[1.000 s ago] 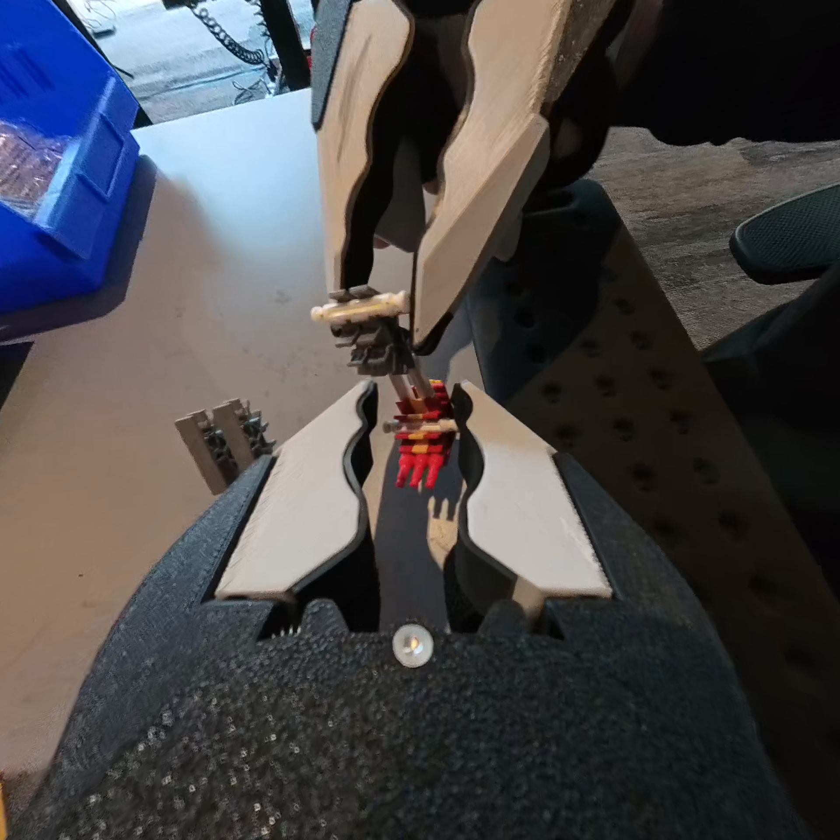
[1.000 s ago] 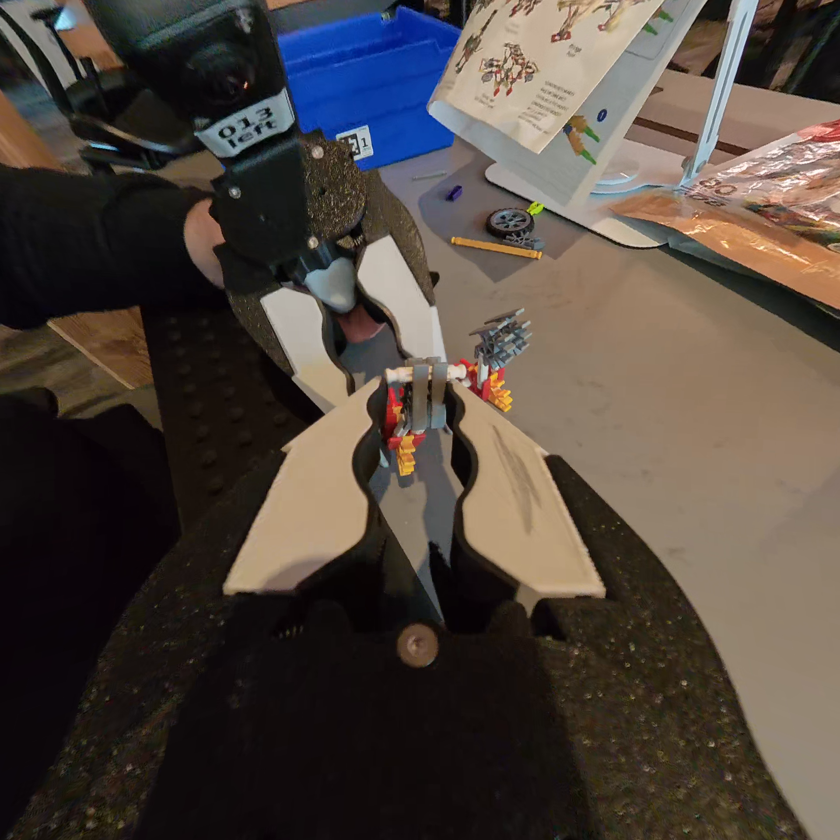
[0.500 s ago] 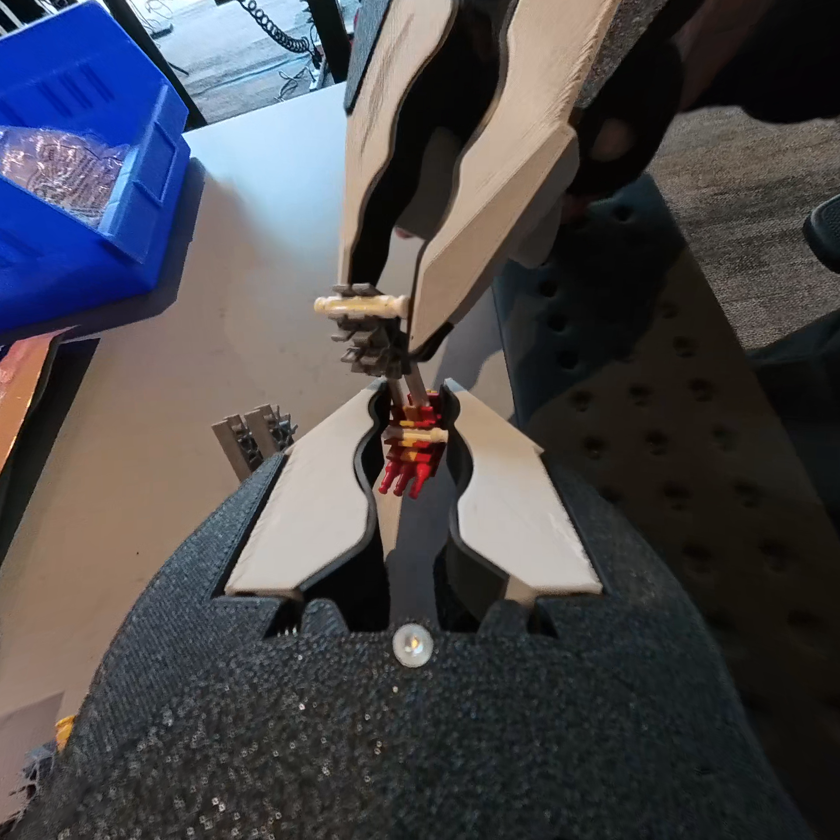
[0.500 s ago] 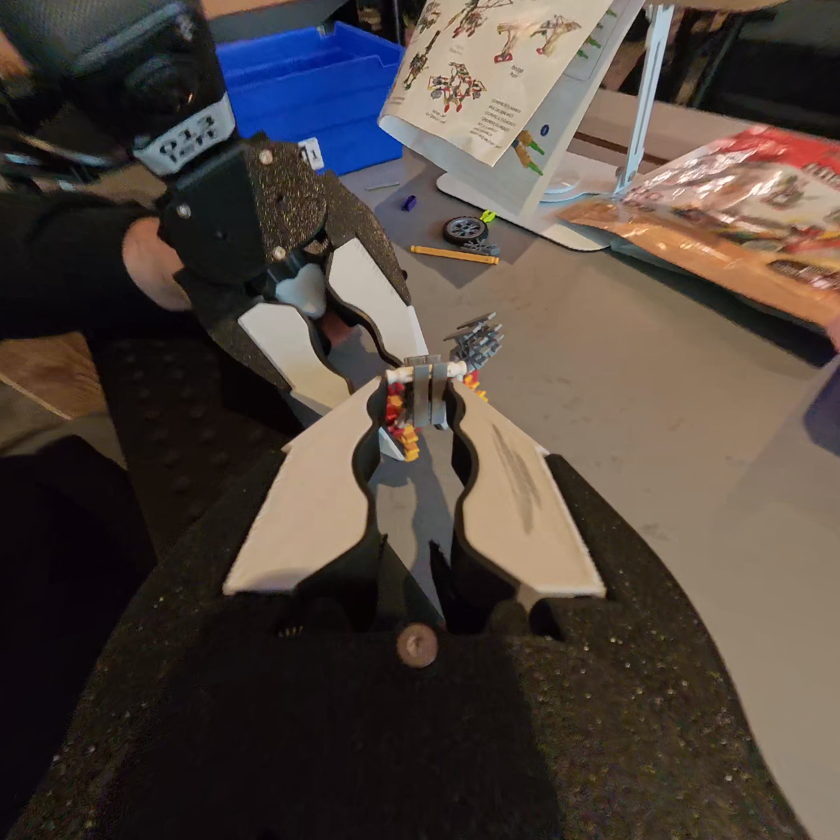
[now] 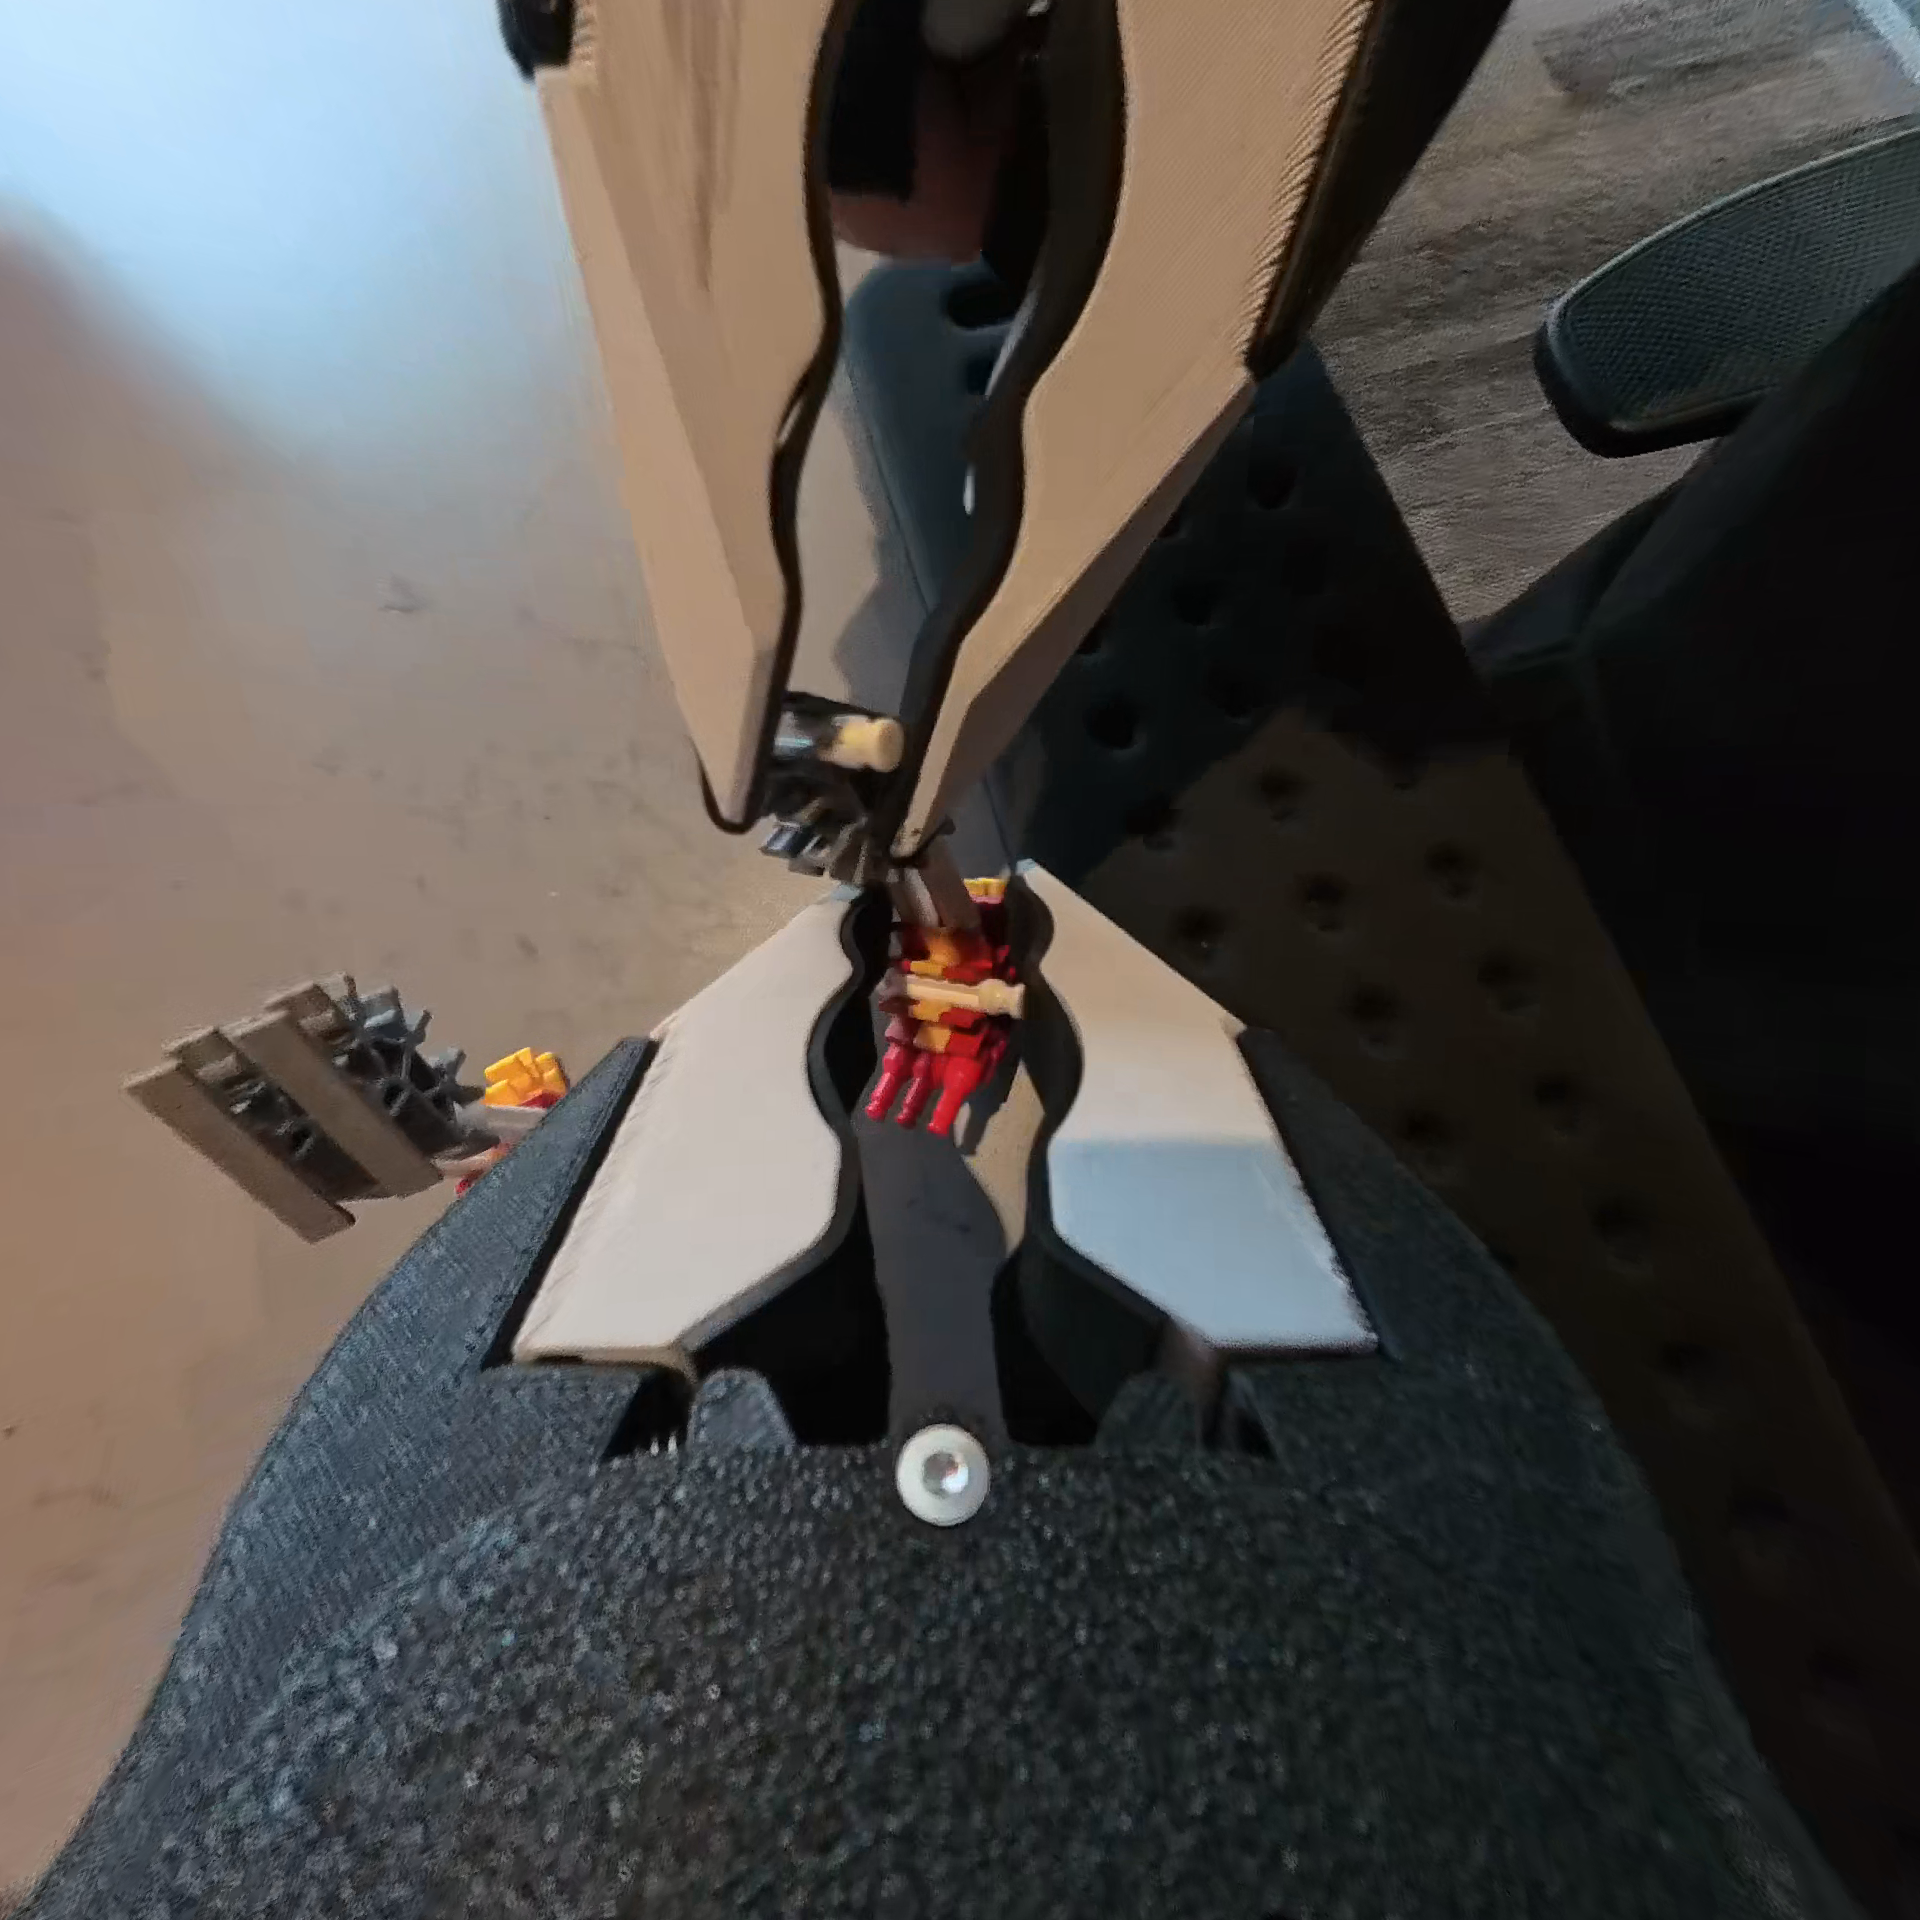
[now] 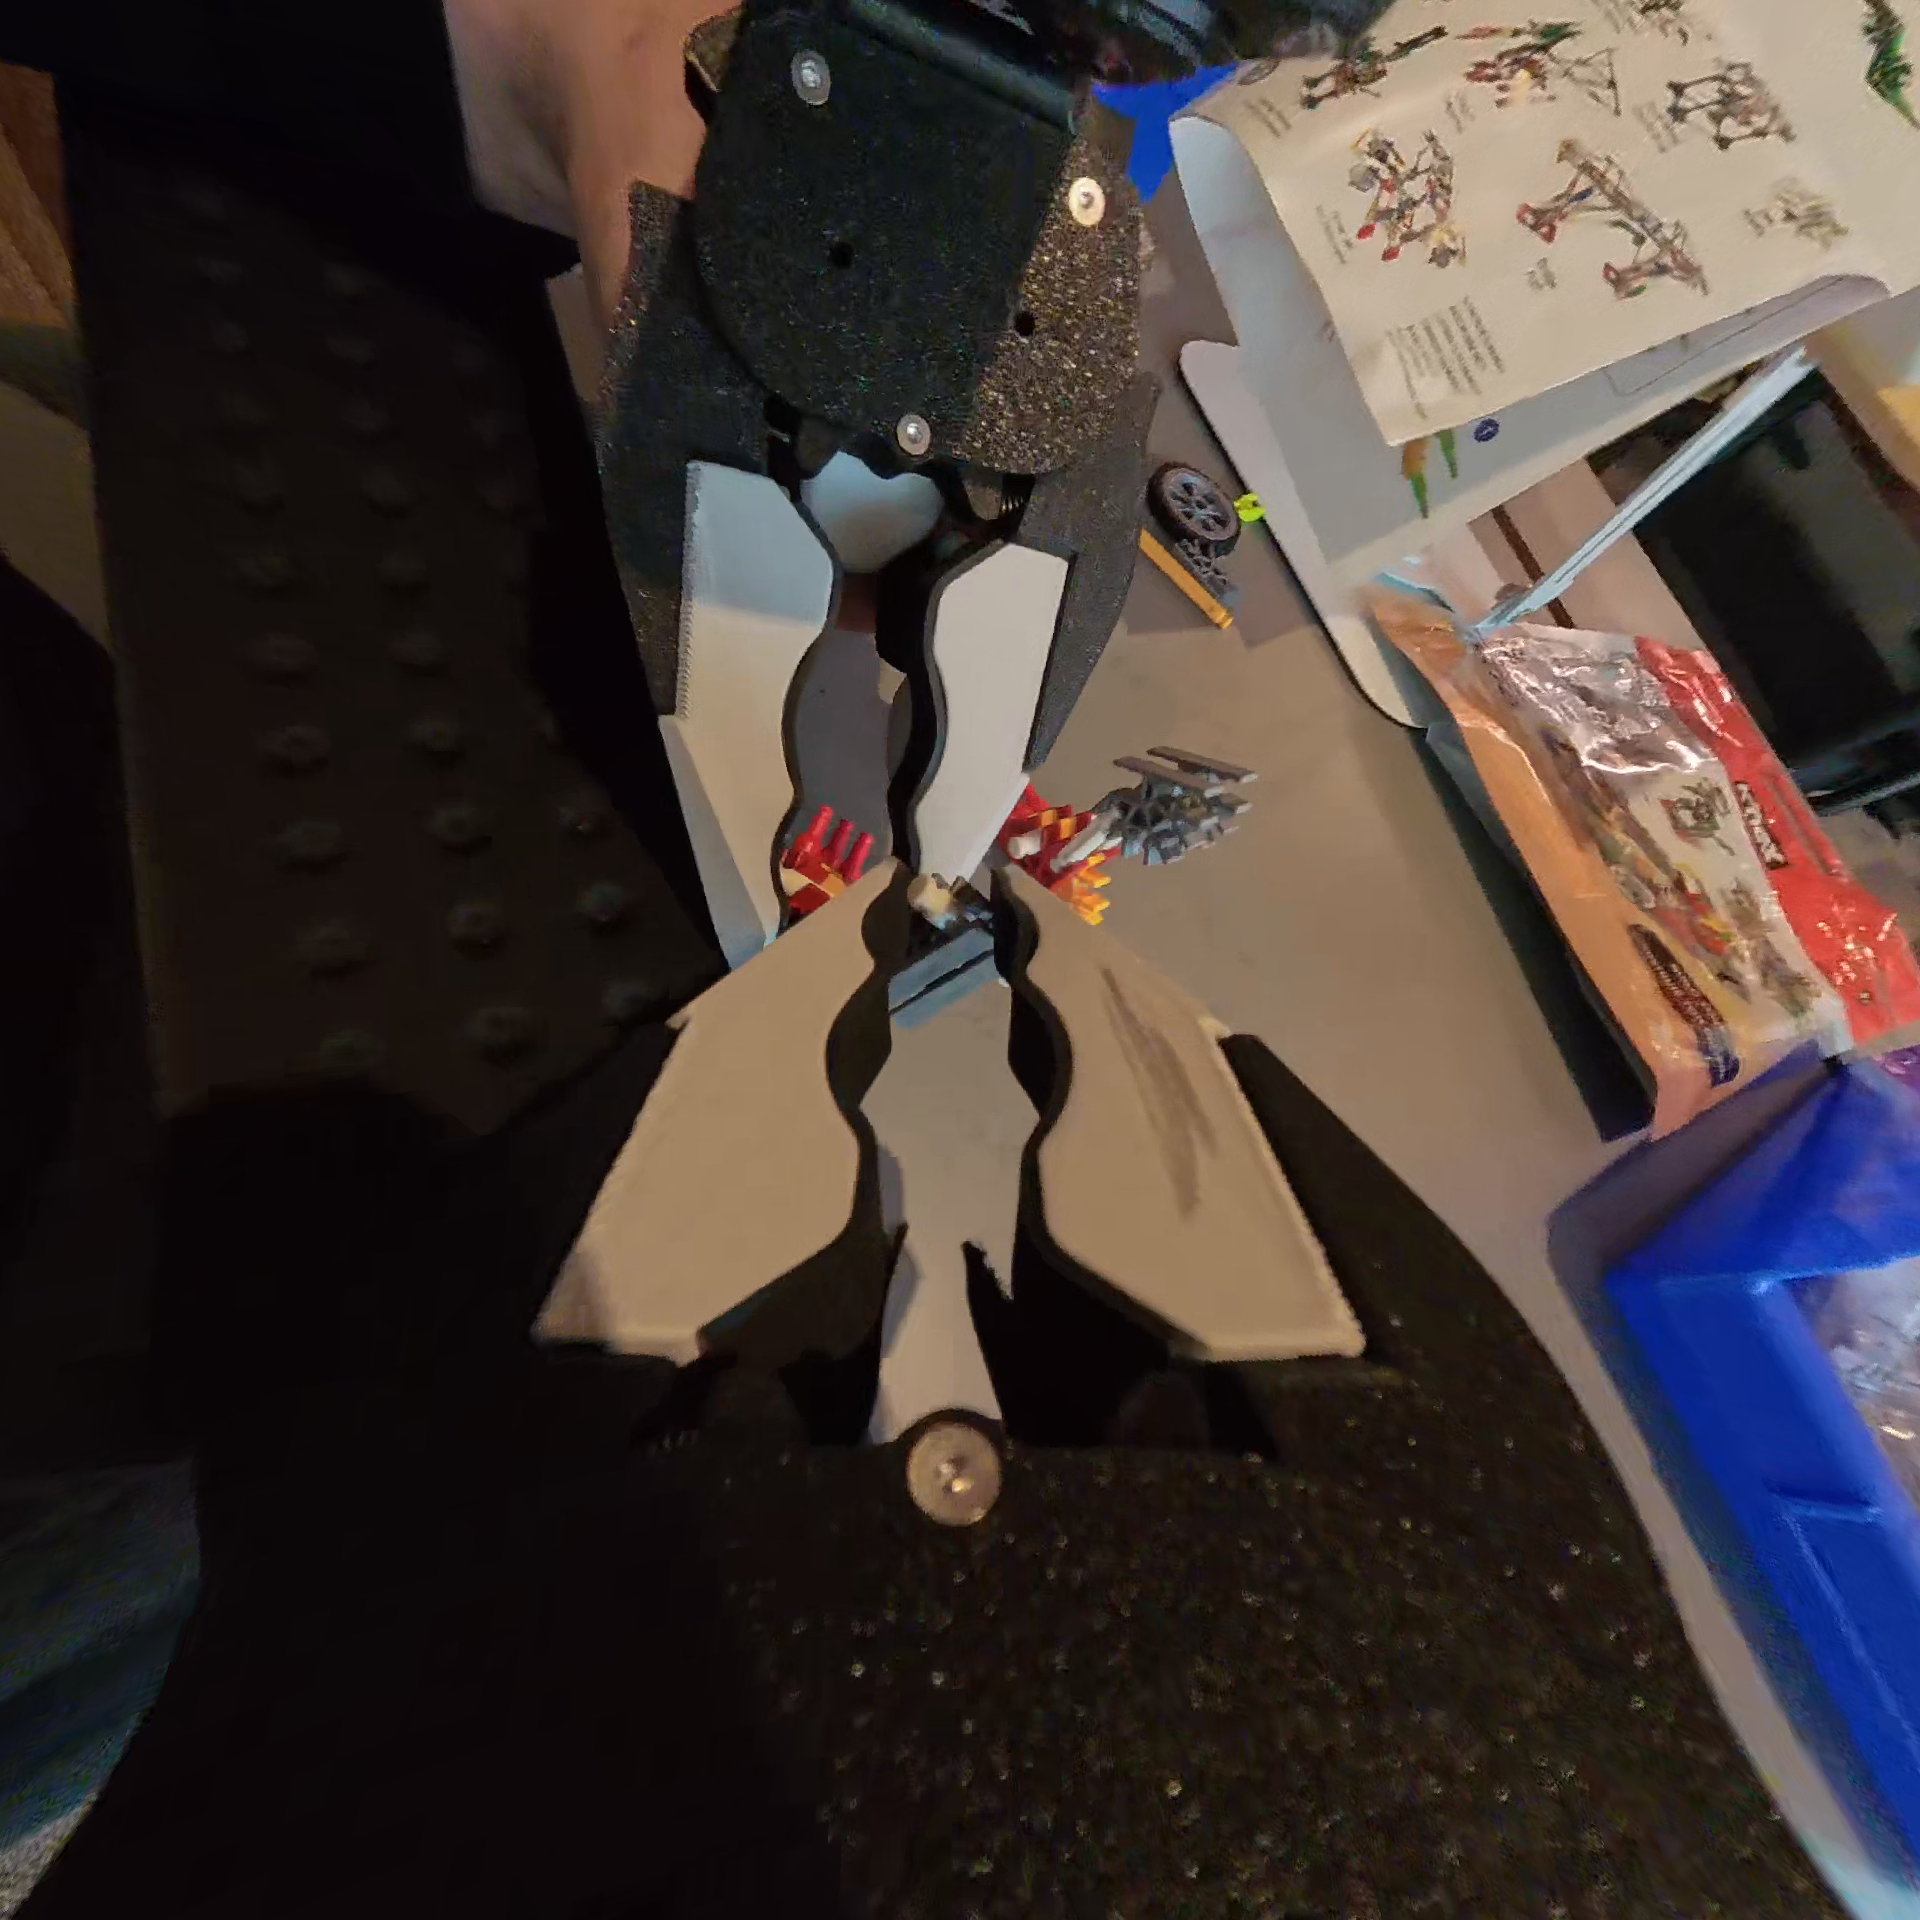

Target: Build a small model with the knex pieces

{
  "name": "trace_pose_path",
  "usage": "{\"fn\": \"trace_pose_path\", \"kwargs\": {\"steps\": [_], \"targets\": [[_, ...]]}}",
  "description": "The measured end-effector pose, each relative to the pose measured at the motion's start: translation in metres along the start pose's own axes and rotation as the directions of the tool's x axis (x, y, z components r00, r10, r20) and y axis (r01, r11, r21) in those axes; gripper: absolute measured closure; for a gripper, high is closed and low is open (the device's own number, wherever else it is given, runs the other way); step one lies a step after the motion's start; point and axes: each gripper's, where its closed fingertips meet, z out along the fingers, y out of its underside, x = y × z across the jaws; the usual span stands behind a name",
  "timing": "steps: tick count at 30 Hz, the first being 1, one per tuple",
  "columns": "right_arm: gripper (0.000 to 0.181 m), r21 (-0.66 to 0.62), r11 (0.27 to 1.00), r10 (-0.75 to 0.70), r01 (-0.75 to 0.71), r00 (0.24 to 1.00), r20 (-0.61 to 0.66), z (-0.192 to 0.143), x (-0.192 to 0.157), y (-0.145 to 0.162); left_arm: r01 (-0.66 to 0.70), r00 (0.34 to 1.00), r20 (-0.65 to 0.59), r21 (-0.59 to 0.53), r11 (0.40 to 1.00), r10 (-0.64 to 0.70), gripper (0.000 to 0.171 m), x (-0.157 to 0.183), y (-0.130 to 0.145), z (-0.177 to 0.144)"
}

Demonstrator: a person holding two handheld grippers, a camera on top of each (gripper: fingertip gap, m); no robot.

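Red and yellow toy piece (image 5: 951, 1003) sits pinched in the left gripper (image 5: 940, 904), long axis along the fingers; the right gripper (image 5: 821, 831) meets it tip to tip.

Right wrist view: the right gripper (image 6: 945, 883) nips a grey piece (image 6: 940, 961); the left gripper (image 6: 868, 862) faces it.

Rolled the right gripper (image 6: 943, 891) clockwise about its own axis and drew it closer to the left gripper (image 5: 940, 914), fingertips now almost meeting. Turned the grey end (image 5: 826, 795) of the toy assembly, its cream rod now pointing along the fingers. Brought the second grey-and-red assembly (image 5: 312, 1101) nearer the left gripper's left side.
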Motion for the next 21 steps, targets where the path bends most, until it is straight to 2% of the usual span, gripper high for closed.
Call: {"fn": "trace_pose_path", "kwargs": {"steps": [3,8,16,21], "targets": [[0.167,0.041,0.995,0.087,-0.088,0.996,0.024,-0.001,0.003,0.005,0.025,0.999,-0.034,-0.003,1.0,-0.025,0.15,0.0,0.0,0.001],[0.172,0.028,0.987,0.157,-0.158,0.987,0.026,0.001,0.009,0.015,0.043,0.997,-0.057,-0.005,0.999,-0.043,0.149,0.0,-0.001,0.004],[0.178,0.012,0.971,0.236,-0.238,0.97,0.058,0.0,0.012,0.021,0.06,0.996,-0.059,0.001,0.998,-0.06,0.149,0.001,-0.001,0.004],[0.178,0.021,0.934,0.352,-0.356,0.931,0.102,-0.001,0.016,0.023,0.038,0.999,-0.012,-0.005,0.999,-0.038,0.15,-0.004,-0.002,0.004]]}}
